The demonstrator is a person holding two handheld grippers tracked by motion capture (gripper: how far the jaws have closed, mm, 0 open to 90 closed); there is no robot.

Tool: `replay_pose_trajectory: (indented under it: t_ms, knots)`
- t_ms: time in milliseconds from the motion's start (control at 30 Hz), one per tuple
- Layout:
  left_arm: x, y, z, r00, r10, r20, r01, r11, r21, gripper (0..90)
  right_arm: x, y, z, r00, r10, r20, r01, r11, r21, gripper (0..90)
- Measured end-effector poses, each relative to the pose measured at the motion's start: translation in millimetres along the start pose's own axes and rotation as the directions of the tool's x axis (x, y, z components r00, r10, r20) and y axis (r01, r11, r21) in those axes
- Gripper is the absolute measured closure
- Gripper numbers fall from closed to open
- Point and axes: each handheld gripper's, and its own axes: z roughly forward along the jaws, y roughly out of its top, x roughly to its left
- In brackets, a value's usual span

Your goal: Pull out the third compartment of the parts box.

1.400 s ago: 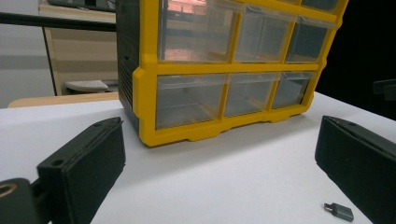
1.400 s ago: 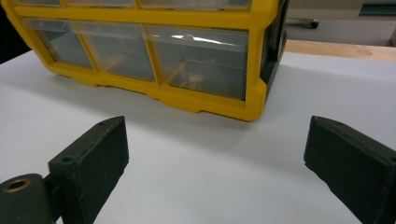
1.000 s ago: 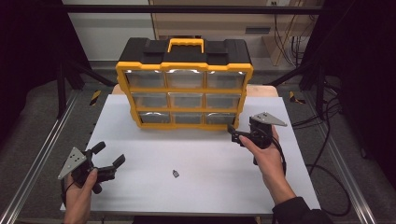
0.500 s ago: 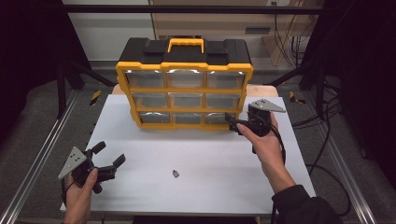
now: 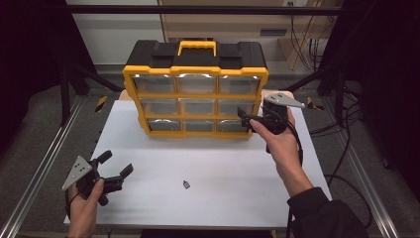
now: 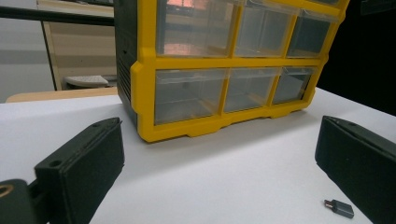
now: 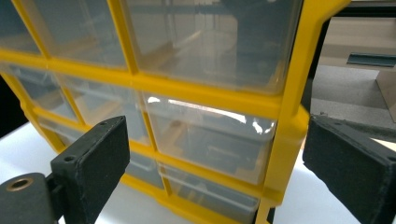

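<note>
The high view looks forward and down over the whole tabletop [image 5: 223, 163], with the organizer [image 5: 195, 89] at the far edge. The left tool view sits low near the tabletop [image 6: 224, 172], facing the organizer's [image 6: 224, 70] lower drawers from some way off. The right tool view is pressed close to the organizer's [image 7: 196, 98] right-hand drawers, probably the middle row. All three views share the organizer's front.
</note>
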Motion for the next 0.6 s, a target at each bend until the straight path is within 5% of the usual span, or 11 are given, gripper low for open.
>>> replay_pose_trajectory:
  t_ms: [300,600]
  knots:
    - [-0.5,-0.2,0.6,1.0,0.001,0.001,-0.001,1.0,0.001,1.1,-0.2,17.0,0.7,0.9999,0.0,0.015,0.0,1.0,-0.029,8.0]
    - [-0.3,-0.1,0.4,1.0,0.001,-0.008,-0.001,1.0,0.0,1.1,4.4,33.8,-7.9,0.9854,-0.123,0.117,0.133,0.988,-0.083,11.0]
